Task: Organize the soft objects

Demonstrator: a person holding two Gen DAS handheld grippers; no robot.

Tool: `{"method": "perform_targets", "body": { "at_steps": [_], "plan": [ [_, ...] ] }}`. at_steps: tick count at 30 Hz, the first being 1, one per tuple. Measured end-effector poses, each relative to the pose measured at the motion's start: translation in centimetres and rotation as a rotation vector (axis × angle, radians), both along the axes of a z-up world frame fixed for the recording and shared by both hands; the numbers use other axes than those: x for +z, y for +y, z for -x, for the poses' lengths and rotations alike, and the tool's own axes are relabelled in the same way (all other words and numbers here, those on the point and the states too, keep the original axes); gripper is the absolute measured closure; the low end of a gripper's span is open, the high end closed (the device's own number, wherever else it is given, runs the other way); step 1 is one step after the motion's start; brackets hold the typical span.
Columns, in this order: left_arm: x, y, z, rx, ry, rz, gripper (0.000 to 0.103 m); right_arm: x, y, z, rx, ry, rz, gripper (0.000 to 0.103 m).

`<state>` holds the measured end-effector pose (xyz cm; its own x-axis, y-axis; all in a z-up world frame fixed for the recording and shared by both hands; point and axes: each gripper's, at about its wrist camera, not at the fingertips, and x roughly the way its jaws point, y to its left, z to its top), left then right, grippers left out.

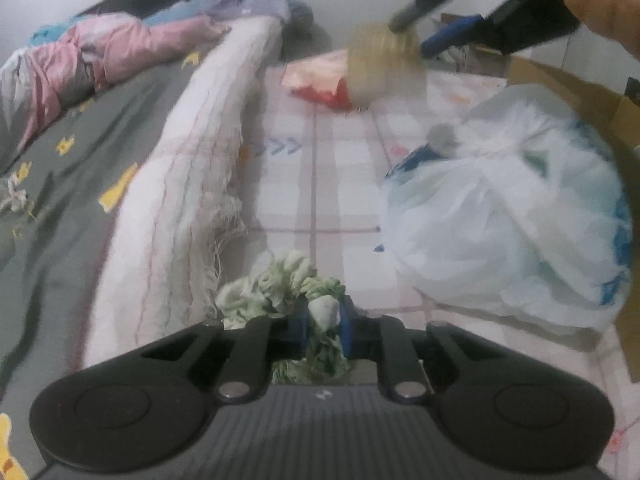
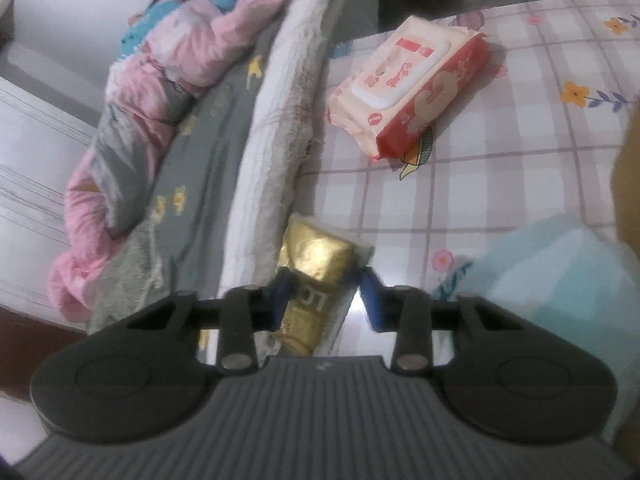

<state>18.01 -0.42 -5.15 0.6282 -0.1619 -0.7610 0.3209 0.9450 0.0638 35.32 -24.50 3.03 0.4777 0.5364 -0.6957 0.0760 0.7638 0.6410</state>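
Note:
My left gripper (image 1: 325,312) is shut on a crumpled green-and-white cloth (image 1: 280,280), which bunches out ahead of the blue pads just above the checked mat (image 1: 320,184). My right gripper (image 2: 326,280) is shut on a gold foil packet (image 2: 316,256) that sticks forward between its fingers. In the left wrist view the right gripper (image 1: 416,36) holds this gold packet (image 1: 384,60) in the air at the top, blurred, with a person's hand (image 1: 608,8) behind it. A red-and-pink wipes pack (image 2: 404,84) lies flat on the mat farther off.
A stuffed white plastic bag (image 1: 516,216) sits on the right of the mat, against a cardboard box (image 1: 560,84). A rolled white blanket (image 1: 192,160) runs along the mat's left edge. Beyond it lie a grey sheet and a pink quilt (image 1: 100,52).

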Motion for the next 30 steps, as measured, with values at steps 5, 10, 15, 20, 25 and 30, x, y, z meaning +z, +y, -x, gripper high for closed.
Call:
{"method": "perform_targets", "body": {
  "at_steps": [5,10,15,20,25,30],
  "plan": [
    [1.7,-0.5,1.3,-0.009,-0.039,0.013,0.087,0.9,-2.0,3.3,-0.013,-0.026,-0.034,0.081],
    [2.2,-0.6,2.4,-0.018,-0.045,0.028,0.087,1.1,-2.7,5.9,0.017,-0.023,-0.02,0.081],
    [1.9,-0.7,2.5,-0.009,-0.033,0.033,0.087,1.2,-0.3,5.9,0.094,-0.023,0.087,0.071],
    [1.6,-0.4,2.1,0.006,-0.023,0.072,0.087,0.0,3.4,1.7,0.125,0.021,0.195,0.038],
    [1.4,0.0,1.4,0.019,-0.015,0.089,0.087,-3.6,6.4,-3.7,0.097,0.164,0.305,0.021],
    [1.1,0.0,0.7,0.014,-0.011,0.097,0.087,-7.8,7.3,-7.1,0.041,0.312,0.345,0.02]
  ]
}}
